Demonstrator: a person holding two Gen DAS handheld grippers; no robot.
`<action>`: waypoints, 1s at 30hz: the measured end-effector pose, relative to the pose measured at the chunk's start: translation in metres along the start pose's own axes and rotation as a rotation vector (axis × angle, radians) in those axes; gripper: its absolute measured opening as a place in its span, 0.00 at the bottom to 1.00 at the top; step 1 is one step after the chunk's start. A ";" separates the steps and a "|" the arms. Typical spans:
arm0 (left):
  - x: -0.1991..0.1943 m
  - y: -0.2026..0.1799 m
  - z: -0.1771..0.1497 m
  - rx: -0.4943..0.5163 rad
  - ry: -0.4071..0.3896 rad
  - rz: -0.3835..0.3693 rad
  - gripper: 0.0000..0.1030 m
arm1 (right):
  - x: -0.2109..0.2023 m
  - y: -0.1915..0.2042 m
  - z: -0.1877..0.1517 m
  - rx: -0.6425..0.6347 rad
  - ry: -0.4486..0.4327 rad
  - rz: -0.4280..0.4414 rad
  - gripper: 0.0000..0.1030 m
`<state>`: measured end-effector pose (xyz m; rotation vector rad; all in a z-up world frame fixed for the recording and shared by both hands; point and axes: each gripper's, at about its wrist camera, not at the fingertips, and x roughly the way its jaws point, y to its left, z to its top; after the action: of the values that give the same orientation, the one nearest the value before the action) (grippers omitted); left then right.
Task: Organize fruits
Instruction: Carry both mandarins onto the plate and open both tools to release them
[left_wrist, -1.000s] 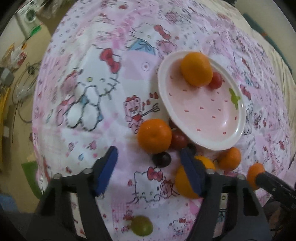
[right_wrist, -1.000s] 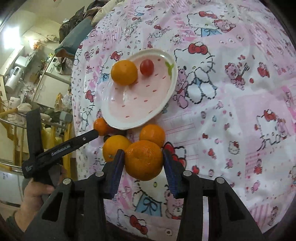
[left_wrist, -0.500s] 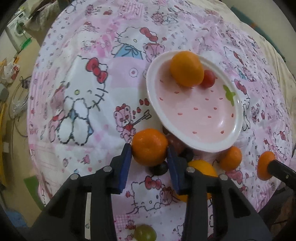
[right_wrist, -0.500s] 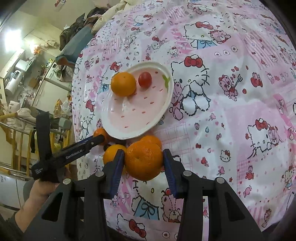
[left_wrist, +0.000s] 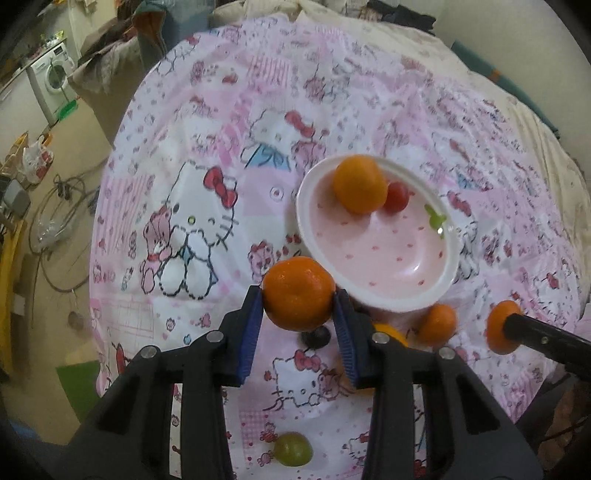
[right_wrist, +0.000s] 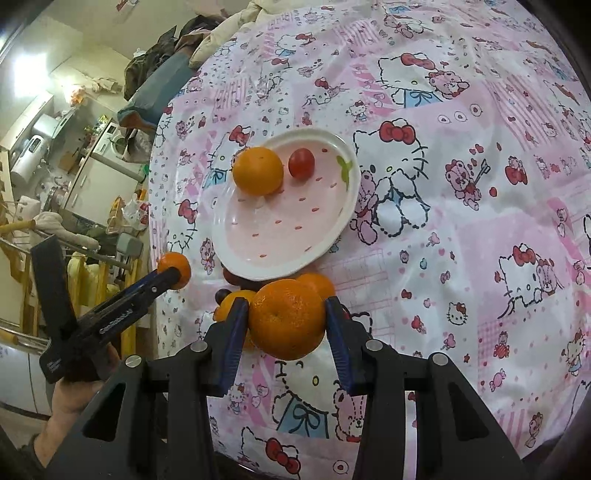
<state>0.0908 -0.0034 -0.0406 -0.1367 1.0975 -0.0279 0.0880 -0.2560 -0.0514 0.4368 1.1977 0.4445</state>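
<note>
left gripper (left_wrist: 298, 314) is clamped on a mandarin (left_wrist: 298, 293), blue pads tight on both sides, fruit sitting just in front of the near rim of the plate (left_wrist: 439, 291). our right gripper (right_wrist: 284, 325) is clamped the same way on its own mandarin (right_wrist: 286, 317), also just short of the plate rim (right_wrist: 240, 264). both are closed only as far as the fruit allows.

writing: white lettering along the left gripper's body in the right wrist view, too blurred to read. hello kitty print all over the pink cloth (right_wrist: 461, 240) on the worktop.

counts: plate holds 1 orange (right_wrist: 258, 170) and 1 red cherry tomato (right_wrist: 301, 163). on the cloth, left wrist view: 1 small mandarin (left_wrist: 437, 324) just beside the plate, 1 more orange fruit (left_wrist: 391, 330) half hidden behind the gripper, 1 dark grape (left_wrist: 314, 336) under the held fruit, 1 green grape (left_wrist: 293, 449) near the bottom edge. other dark fruit tucked under the plate rim, can't count it.
</note>
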 end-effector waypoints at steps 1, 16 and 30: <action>-0.001 -0.001 0.002 0.005 -0.004 -0.004 0.33 | -0.001 0.002 0.002 -0.002 -0.006 0.003 0.43; 0.038 -0.027 0.041 0.092 0.089 -0.077 0.33 | 0.014 -0.003 0.074 -0.015 -0.026 0.016 0.43; 0.085 -0.034 0.063 0.126 0.150 -0.028 0.33 | 0.080 -0.005 0.117 -0.114 0.056 -0.057 0.43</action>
<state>0.1872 -0.0388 -0.0830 -0.0373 1.2404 -0.1332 0.2235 -0.2266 -0.0816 0.2934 1.2292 0.4759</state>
